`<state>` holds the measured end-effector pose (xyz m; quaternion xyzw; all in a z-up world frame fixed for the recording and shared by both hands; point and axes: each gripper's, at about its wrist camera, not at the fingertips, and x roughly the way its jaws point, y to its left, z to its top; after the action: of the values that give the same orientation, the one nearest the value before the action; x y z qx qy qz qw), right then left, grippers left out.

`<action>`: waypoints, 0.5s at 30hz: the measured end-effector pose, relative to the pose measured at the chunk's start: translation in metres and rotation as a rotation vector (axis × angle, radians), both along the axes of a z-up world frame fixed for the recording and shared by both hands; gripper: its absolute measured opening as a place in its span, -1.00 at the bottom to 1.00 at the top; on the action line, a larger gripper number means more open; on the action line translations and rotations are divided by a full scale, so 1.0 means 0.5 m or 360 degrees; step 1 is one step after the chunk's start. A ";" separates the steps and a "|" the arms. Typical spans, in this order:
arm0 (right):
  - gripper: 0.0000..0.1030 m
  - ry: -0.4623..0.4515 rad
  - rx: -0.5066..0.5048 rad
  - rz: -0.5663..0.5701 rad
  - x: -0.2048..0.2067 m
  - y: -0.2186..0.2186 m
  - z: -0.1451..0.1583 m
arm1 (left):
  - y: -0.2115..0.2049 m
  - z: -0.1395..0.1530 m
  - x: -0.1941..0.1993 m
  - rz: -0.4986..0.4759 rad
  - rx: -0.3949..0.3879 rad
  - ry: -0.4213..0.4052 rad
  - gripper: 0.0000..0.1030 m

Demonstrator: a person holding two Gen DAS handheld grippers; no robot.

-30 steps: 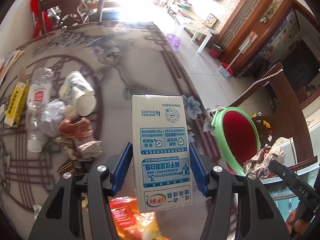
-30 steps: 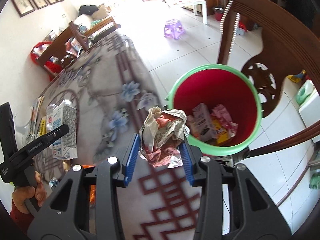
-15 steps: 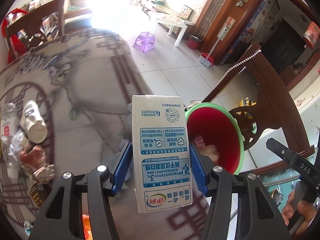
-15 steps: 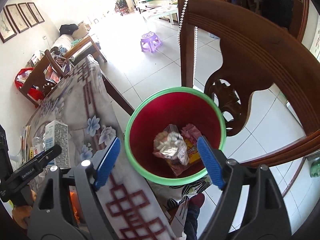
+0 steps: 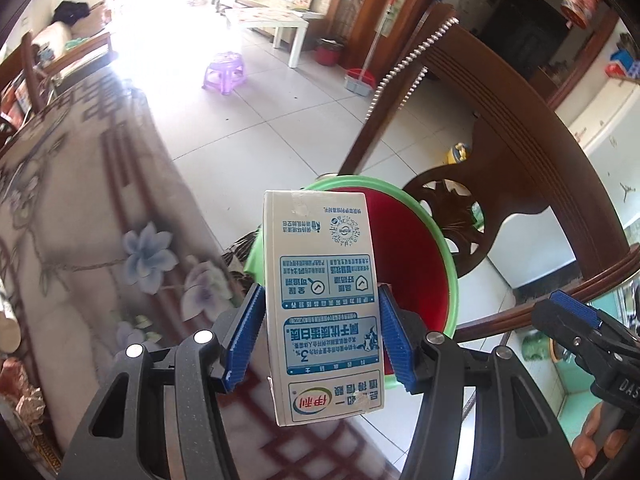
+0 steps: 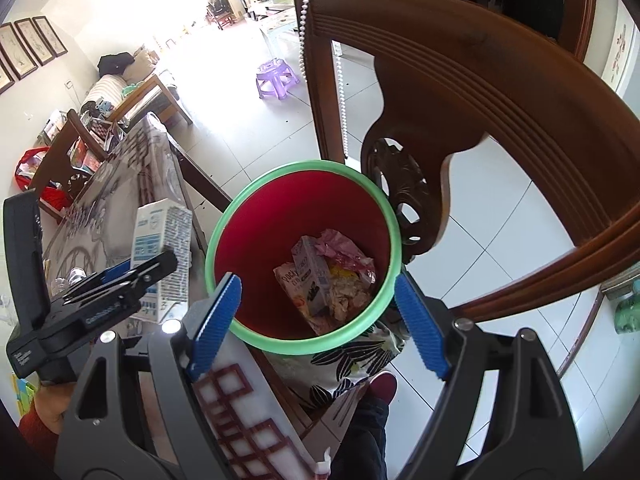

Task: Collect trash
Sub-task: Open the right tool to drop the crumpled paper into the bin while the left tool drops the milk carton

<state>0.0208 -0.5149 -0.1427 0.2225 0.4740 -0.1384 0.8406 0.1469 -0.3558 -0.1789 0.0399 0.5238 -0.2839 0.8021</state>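
Note:
My left gripper (image 5: 320, 320) is shut on a white and blue milk carton (image 5: 324, 300), held upright by its sides over the table's edge. Behind the carton stands the red bin with a green rim (image 5: 440, 240). In the right wrist view my right gripper (image 6: 316, 292) hangs open above the bin (image 6: 280, 220), nothing between its blue pads. Wrappers, a small carton and crumpled paper (image 6: 324, 280) lie at the bin's bottom. The left gripper (image 6: 132, 276) with the carton (image 6: 164, 236) shows just left of the bin. The right gripper (image 5: 572, 316) appears at the lower right of the left view.
A dark wooden chair (image 6: 460, 92) curves over the bin's far side. The table with a flowered cloth (image 5: 80, 220) lies to the left, crumpled trash (image 5: 20, 392) at its near edge. A purple stool (image 5: 226, 70) stands on the tiled floor. A person's shoe (image 6: 380, 388) is below the bin.
My right gripper opened over the bin and the crumpled paper wad dropped in. My left gripper carried the carton from over the table toward the bin.

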 end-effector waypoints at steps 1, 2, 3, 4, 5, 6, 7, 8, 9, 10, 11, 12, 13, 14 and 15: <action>0.50 -0.0002 0.0000 -0.0008 -0.003 -0.004 0.001 | -0.014 0.003 -0.002 -0.0027 0.0005 -0.0013 0.04; 0.50 -0.0005 0.0000 -0.0015 -0.006 -0.008 0.001 | -0.024 0.006 -0.002 -0.0045 0.0008 -0.0024 0.04; 0.50 -0.0006 -0.0002 -0.0021 -0.009 -0.012 0.002 | -0.035 0.010 -0.003 -0.0062 0.0011 -0.0034 0.04; 0.50 -0.0009 -0.0004 -0.0028 -0.012 -0.016 0.003 | -0.045 0.012 -0.004 -0.0070 0.0010 -0.0040 0.04; 0.50 -0.0012 -0.0005 -0.0033 -0.014 -0.019 0.004 | -0.052 0.015 -0.004 -0.0078 0.0008 -0.0042 0.04; 0.50 -0.0014 -0.0006 -0.0037 -0.015 -0.021 0.004 | -0.057 0.019 -0.004 -0.0083 0.0004 -0.0042 0.04; 0.50 -0.0017 -0.0009 -0.0042 -0.017 -0.024 0.006 | -0.062 0.023 -0.005 -0.0088 0.0000 -0.0044 0.04; 0.50 -0.0019 -0.0015 -0.0046 -0.020 -0.026 0.006 | -0.067 0.026 -0.006 -0.0093 0.0000 -0.0051 0.05; 0.50 -0.0023 -0.0022 -0.0050 -0.023 -0.028 0.008 | -0.070 0.028 -0.007 -0.0097 0.0002 -0.0057 0.05; 0.50 -0.0026 -0.0027 -0.0056 -0.026 -0.031 0.010 | -0.075 0.031 -0.008 -0.0101 0.0005 -0.0061 0.06; 0.50 -0.0030 -0.0027 -0.0061 -0.029 -0.035 0.011 | -0.077 0.033 -0.008 -0.0104 0.0007 -0.0060 0.11; 0.50 -0.0034 -0.0025 -0.0066 -0.032 -0.038 0.012 | -0.080 0.034 -0.007 -0.0106 0.0012 -0.0057 0.31; 0.50 -0.0035 -0.0024 -0.0070 -0.034 -0.041 0.012 | -0.082 0.036 -0.008 -0.0108 0.0006 -0.0062 0.36; 0.50 -0.0036 -0.0026 -0.0071 -0.035 -0.044 0.013 | -0.084 0.039 -0.010 -0.0112 0.0000 -0.0070 0.36; 0.50 -0.0037 -0.0029 -0.0070 -0.037 -0.046 0.013 | -0.084 0.043 -0.013 -0.0113 0.0003 -0.0077 0.36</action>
<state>0.0024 -0.5378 -0.1362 0.2268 0.4580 -0.1586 0.8448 0.1406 -0.3977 -0.1576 0.0661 0.5027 -0.3109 0.8039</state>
